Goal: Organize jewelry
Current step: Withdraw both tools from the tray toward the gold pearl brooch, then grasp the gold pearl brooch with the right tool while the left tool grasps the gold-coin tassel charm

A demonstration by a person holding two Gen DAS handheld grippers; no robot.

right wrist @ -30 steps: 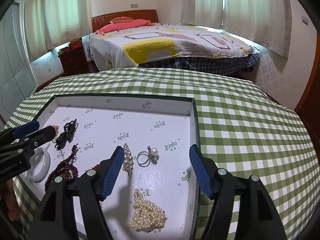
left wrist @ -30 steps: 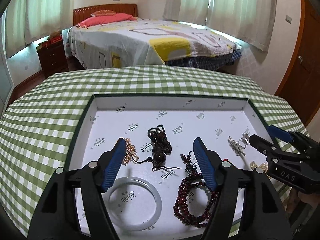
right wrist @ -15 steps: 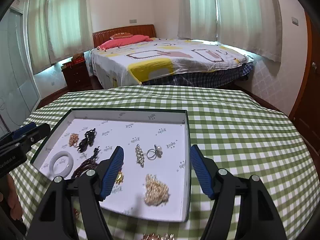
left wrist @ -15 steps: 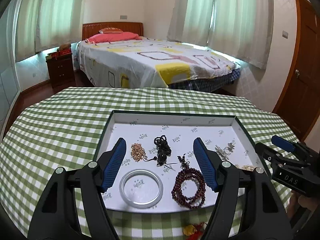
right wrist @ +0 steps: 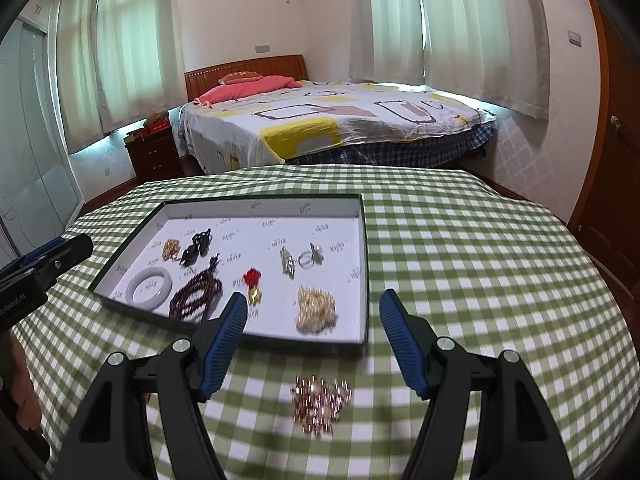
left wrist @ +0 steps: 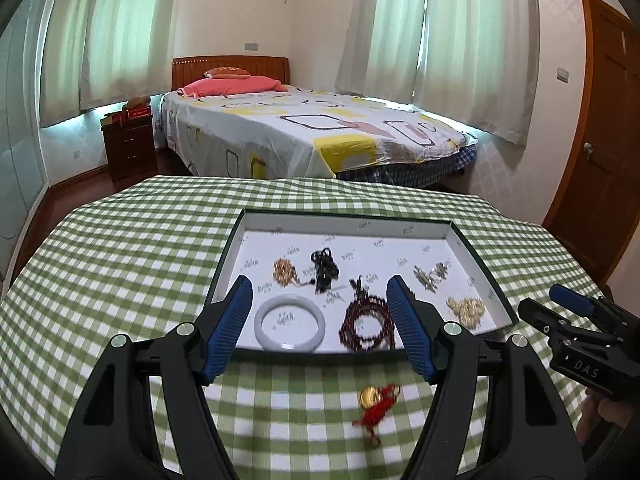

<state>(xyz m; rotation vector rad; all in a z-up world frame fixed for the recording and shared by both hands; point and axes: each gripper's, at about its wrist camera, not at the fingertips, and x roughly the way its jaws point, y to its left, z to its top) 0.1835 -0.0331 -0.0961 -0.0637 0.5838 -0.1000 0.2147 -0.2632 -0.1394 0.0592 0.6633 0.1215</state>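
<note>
A shallow white-lined tray [left wrist: 348, 227] [right wrist: 365, 248] sits on the green checked table. It holds a white bangle [left wrist: 289, 322] [right wrist: 149, 285], dark red beads [left wrist: 366, 324] [right wrist: 196, 295], black beads [left wrist: 324, 268], a gold chain [left wrist: 284, 271], silver pieces [right wrist: 300, 260] and a pearl heap [right wrist: 316, 309]. In the left wrist view a red-and-gold charm [left wrist: 376, 400] appears on the cloth in front of the tray; in the right wrist view it [right wrist: 252, 284] appears over the tray's front part. A rose-gold bead cluster [right wrist: 320, 402] lies on the cloth. My left gripper [left wrist: 320, 304] and right gripper [right wrist: 312, 318] are open and empty, above the tray's near edge.
A bed [left wrist: 312, 136] stands beyond the table, a dark nightstand [left wrist: 130, 146] to its left, a wooden door [left wrist: 600, 140] at the right. Checked cloth [right wrist: 480, 264] extends around the tray on all sides.
Both grippers have pulled back and up from the tray. The tray looks smaller and the charm and rose-gold cluster on the cloth have come into view.
</note>
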